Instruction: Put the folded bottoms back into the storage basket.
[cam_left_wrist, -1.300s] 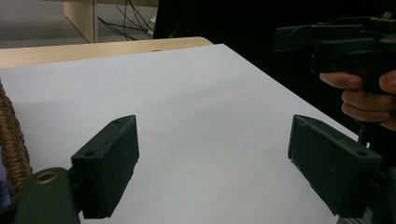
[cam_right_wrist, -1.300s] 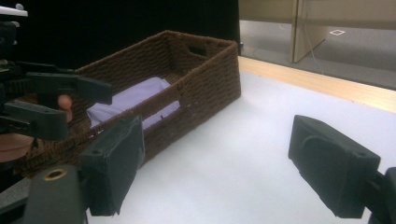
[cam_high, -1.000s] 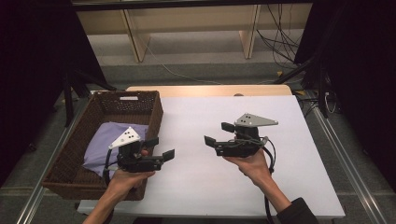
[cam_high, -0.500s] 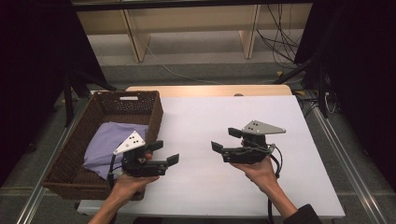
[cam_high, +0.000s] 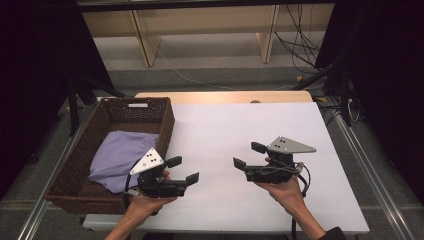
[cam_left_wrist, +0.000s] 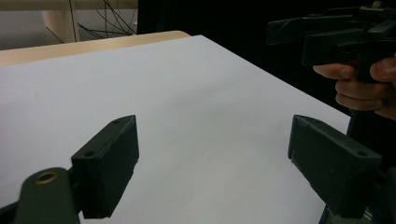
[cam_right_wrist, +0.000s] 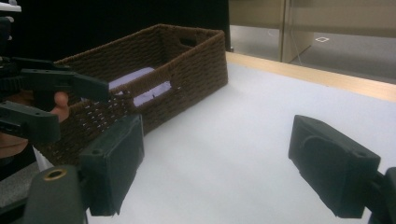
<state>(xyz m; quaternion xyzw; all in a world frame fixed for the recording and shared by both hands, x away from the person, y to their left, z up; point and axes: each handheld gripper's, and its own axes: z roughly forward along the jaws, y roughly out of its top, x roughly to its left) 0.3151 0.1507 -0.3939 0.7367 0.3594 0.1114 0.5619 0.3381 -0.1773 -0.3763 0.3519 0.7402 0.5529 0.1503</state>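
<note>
High view: my left claw (cam_high: 183, 170) and right claw (cam_high: 246, 155) are both wide and hold nothing, low over the white counter (cam_high: 220, 130); the basket (cam_high: 167, 125) with purple cloth (cam_high: 120, 155) sits at left.

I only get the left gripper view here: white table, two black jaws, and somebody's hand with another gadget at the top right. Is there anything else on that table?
Observer: Yes. A brown wicker basket stands on the left part of the table, as the high view shows it.
Operator: Is it empty?
Observer: No, a lilac cloth lies inside it, loosely folded.
Operator: And the gadget I see, is it gripping something?
Observer: That is the right gripper; its jaws stand wide apart with nothing between them.
Operator: How close is my gripper to the basket?
Observer: The left gripper, also open, is held just beside the basket's near right corner, pointing away from it toward the right gripper.
</note>
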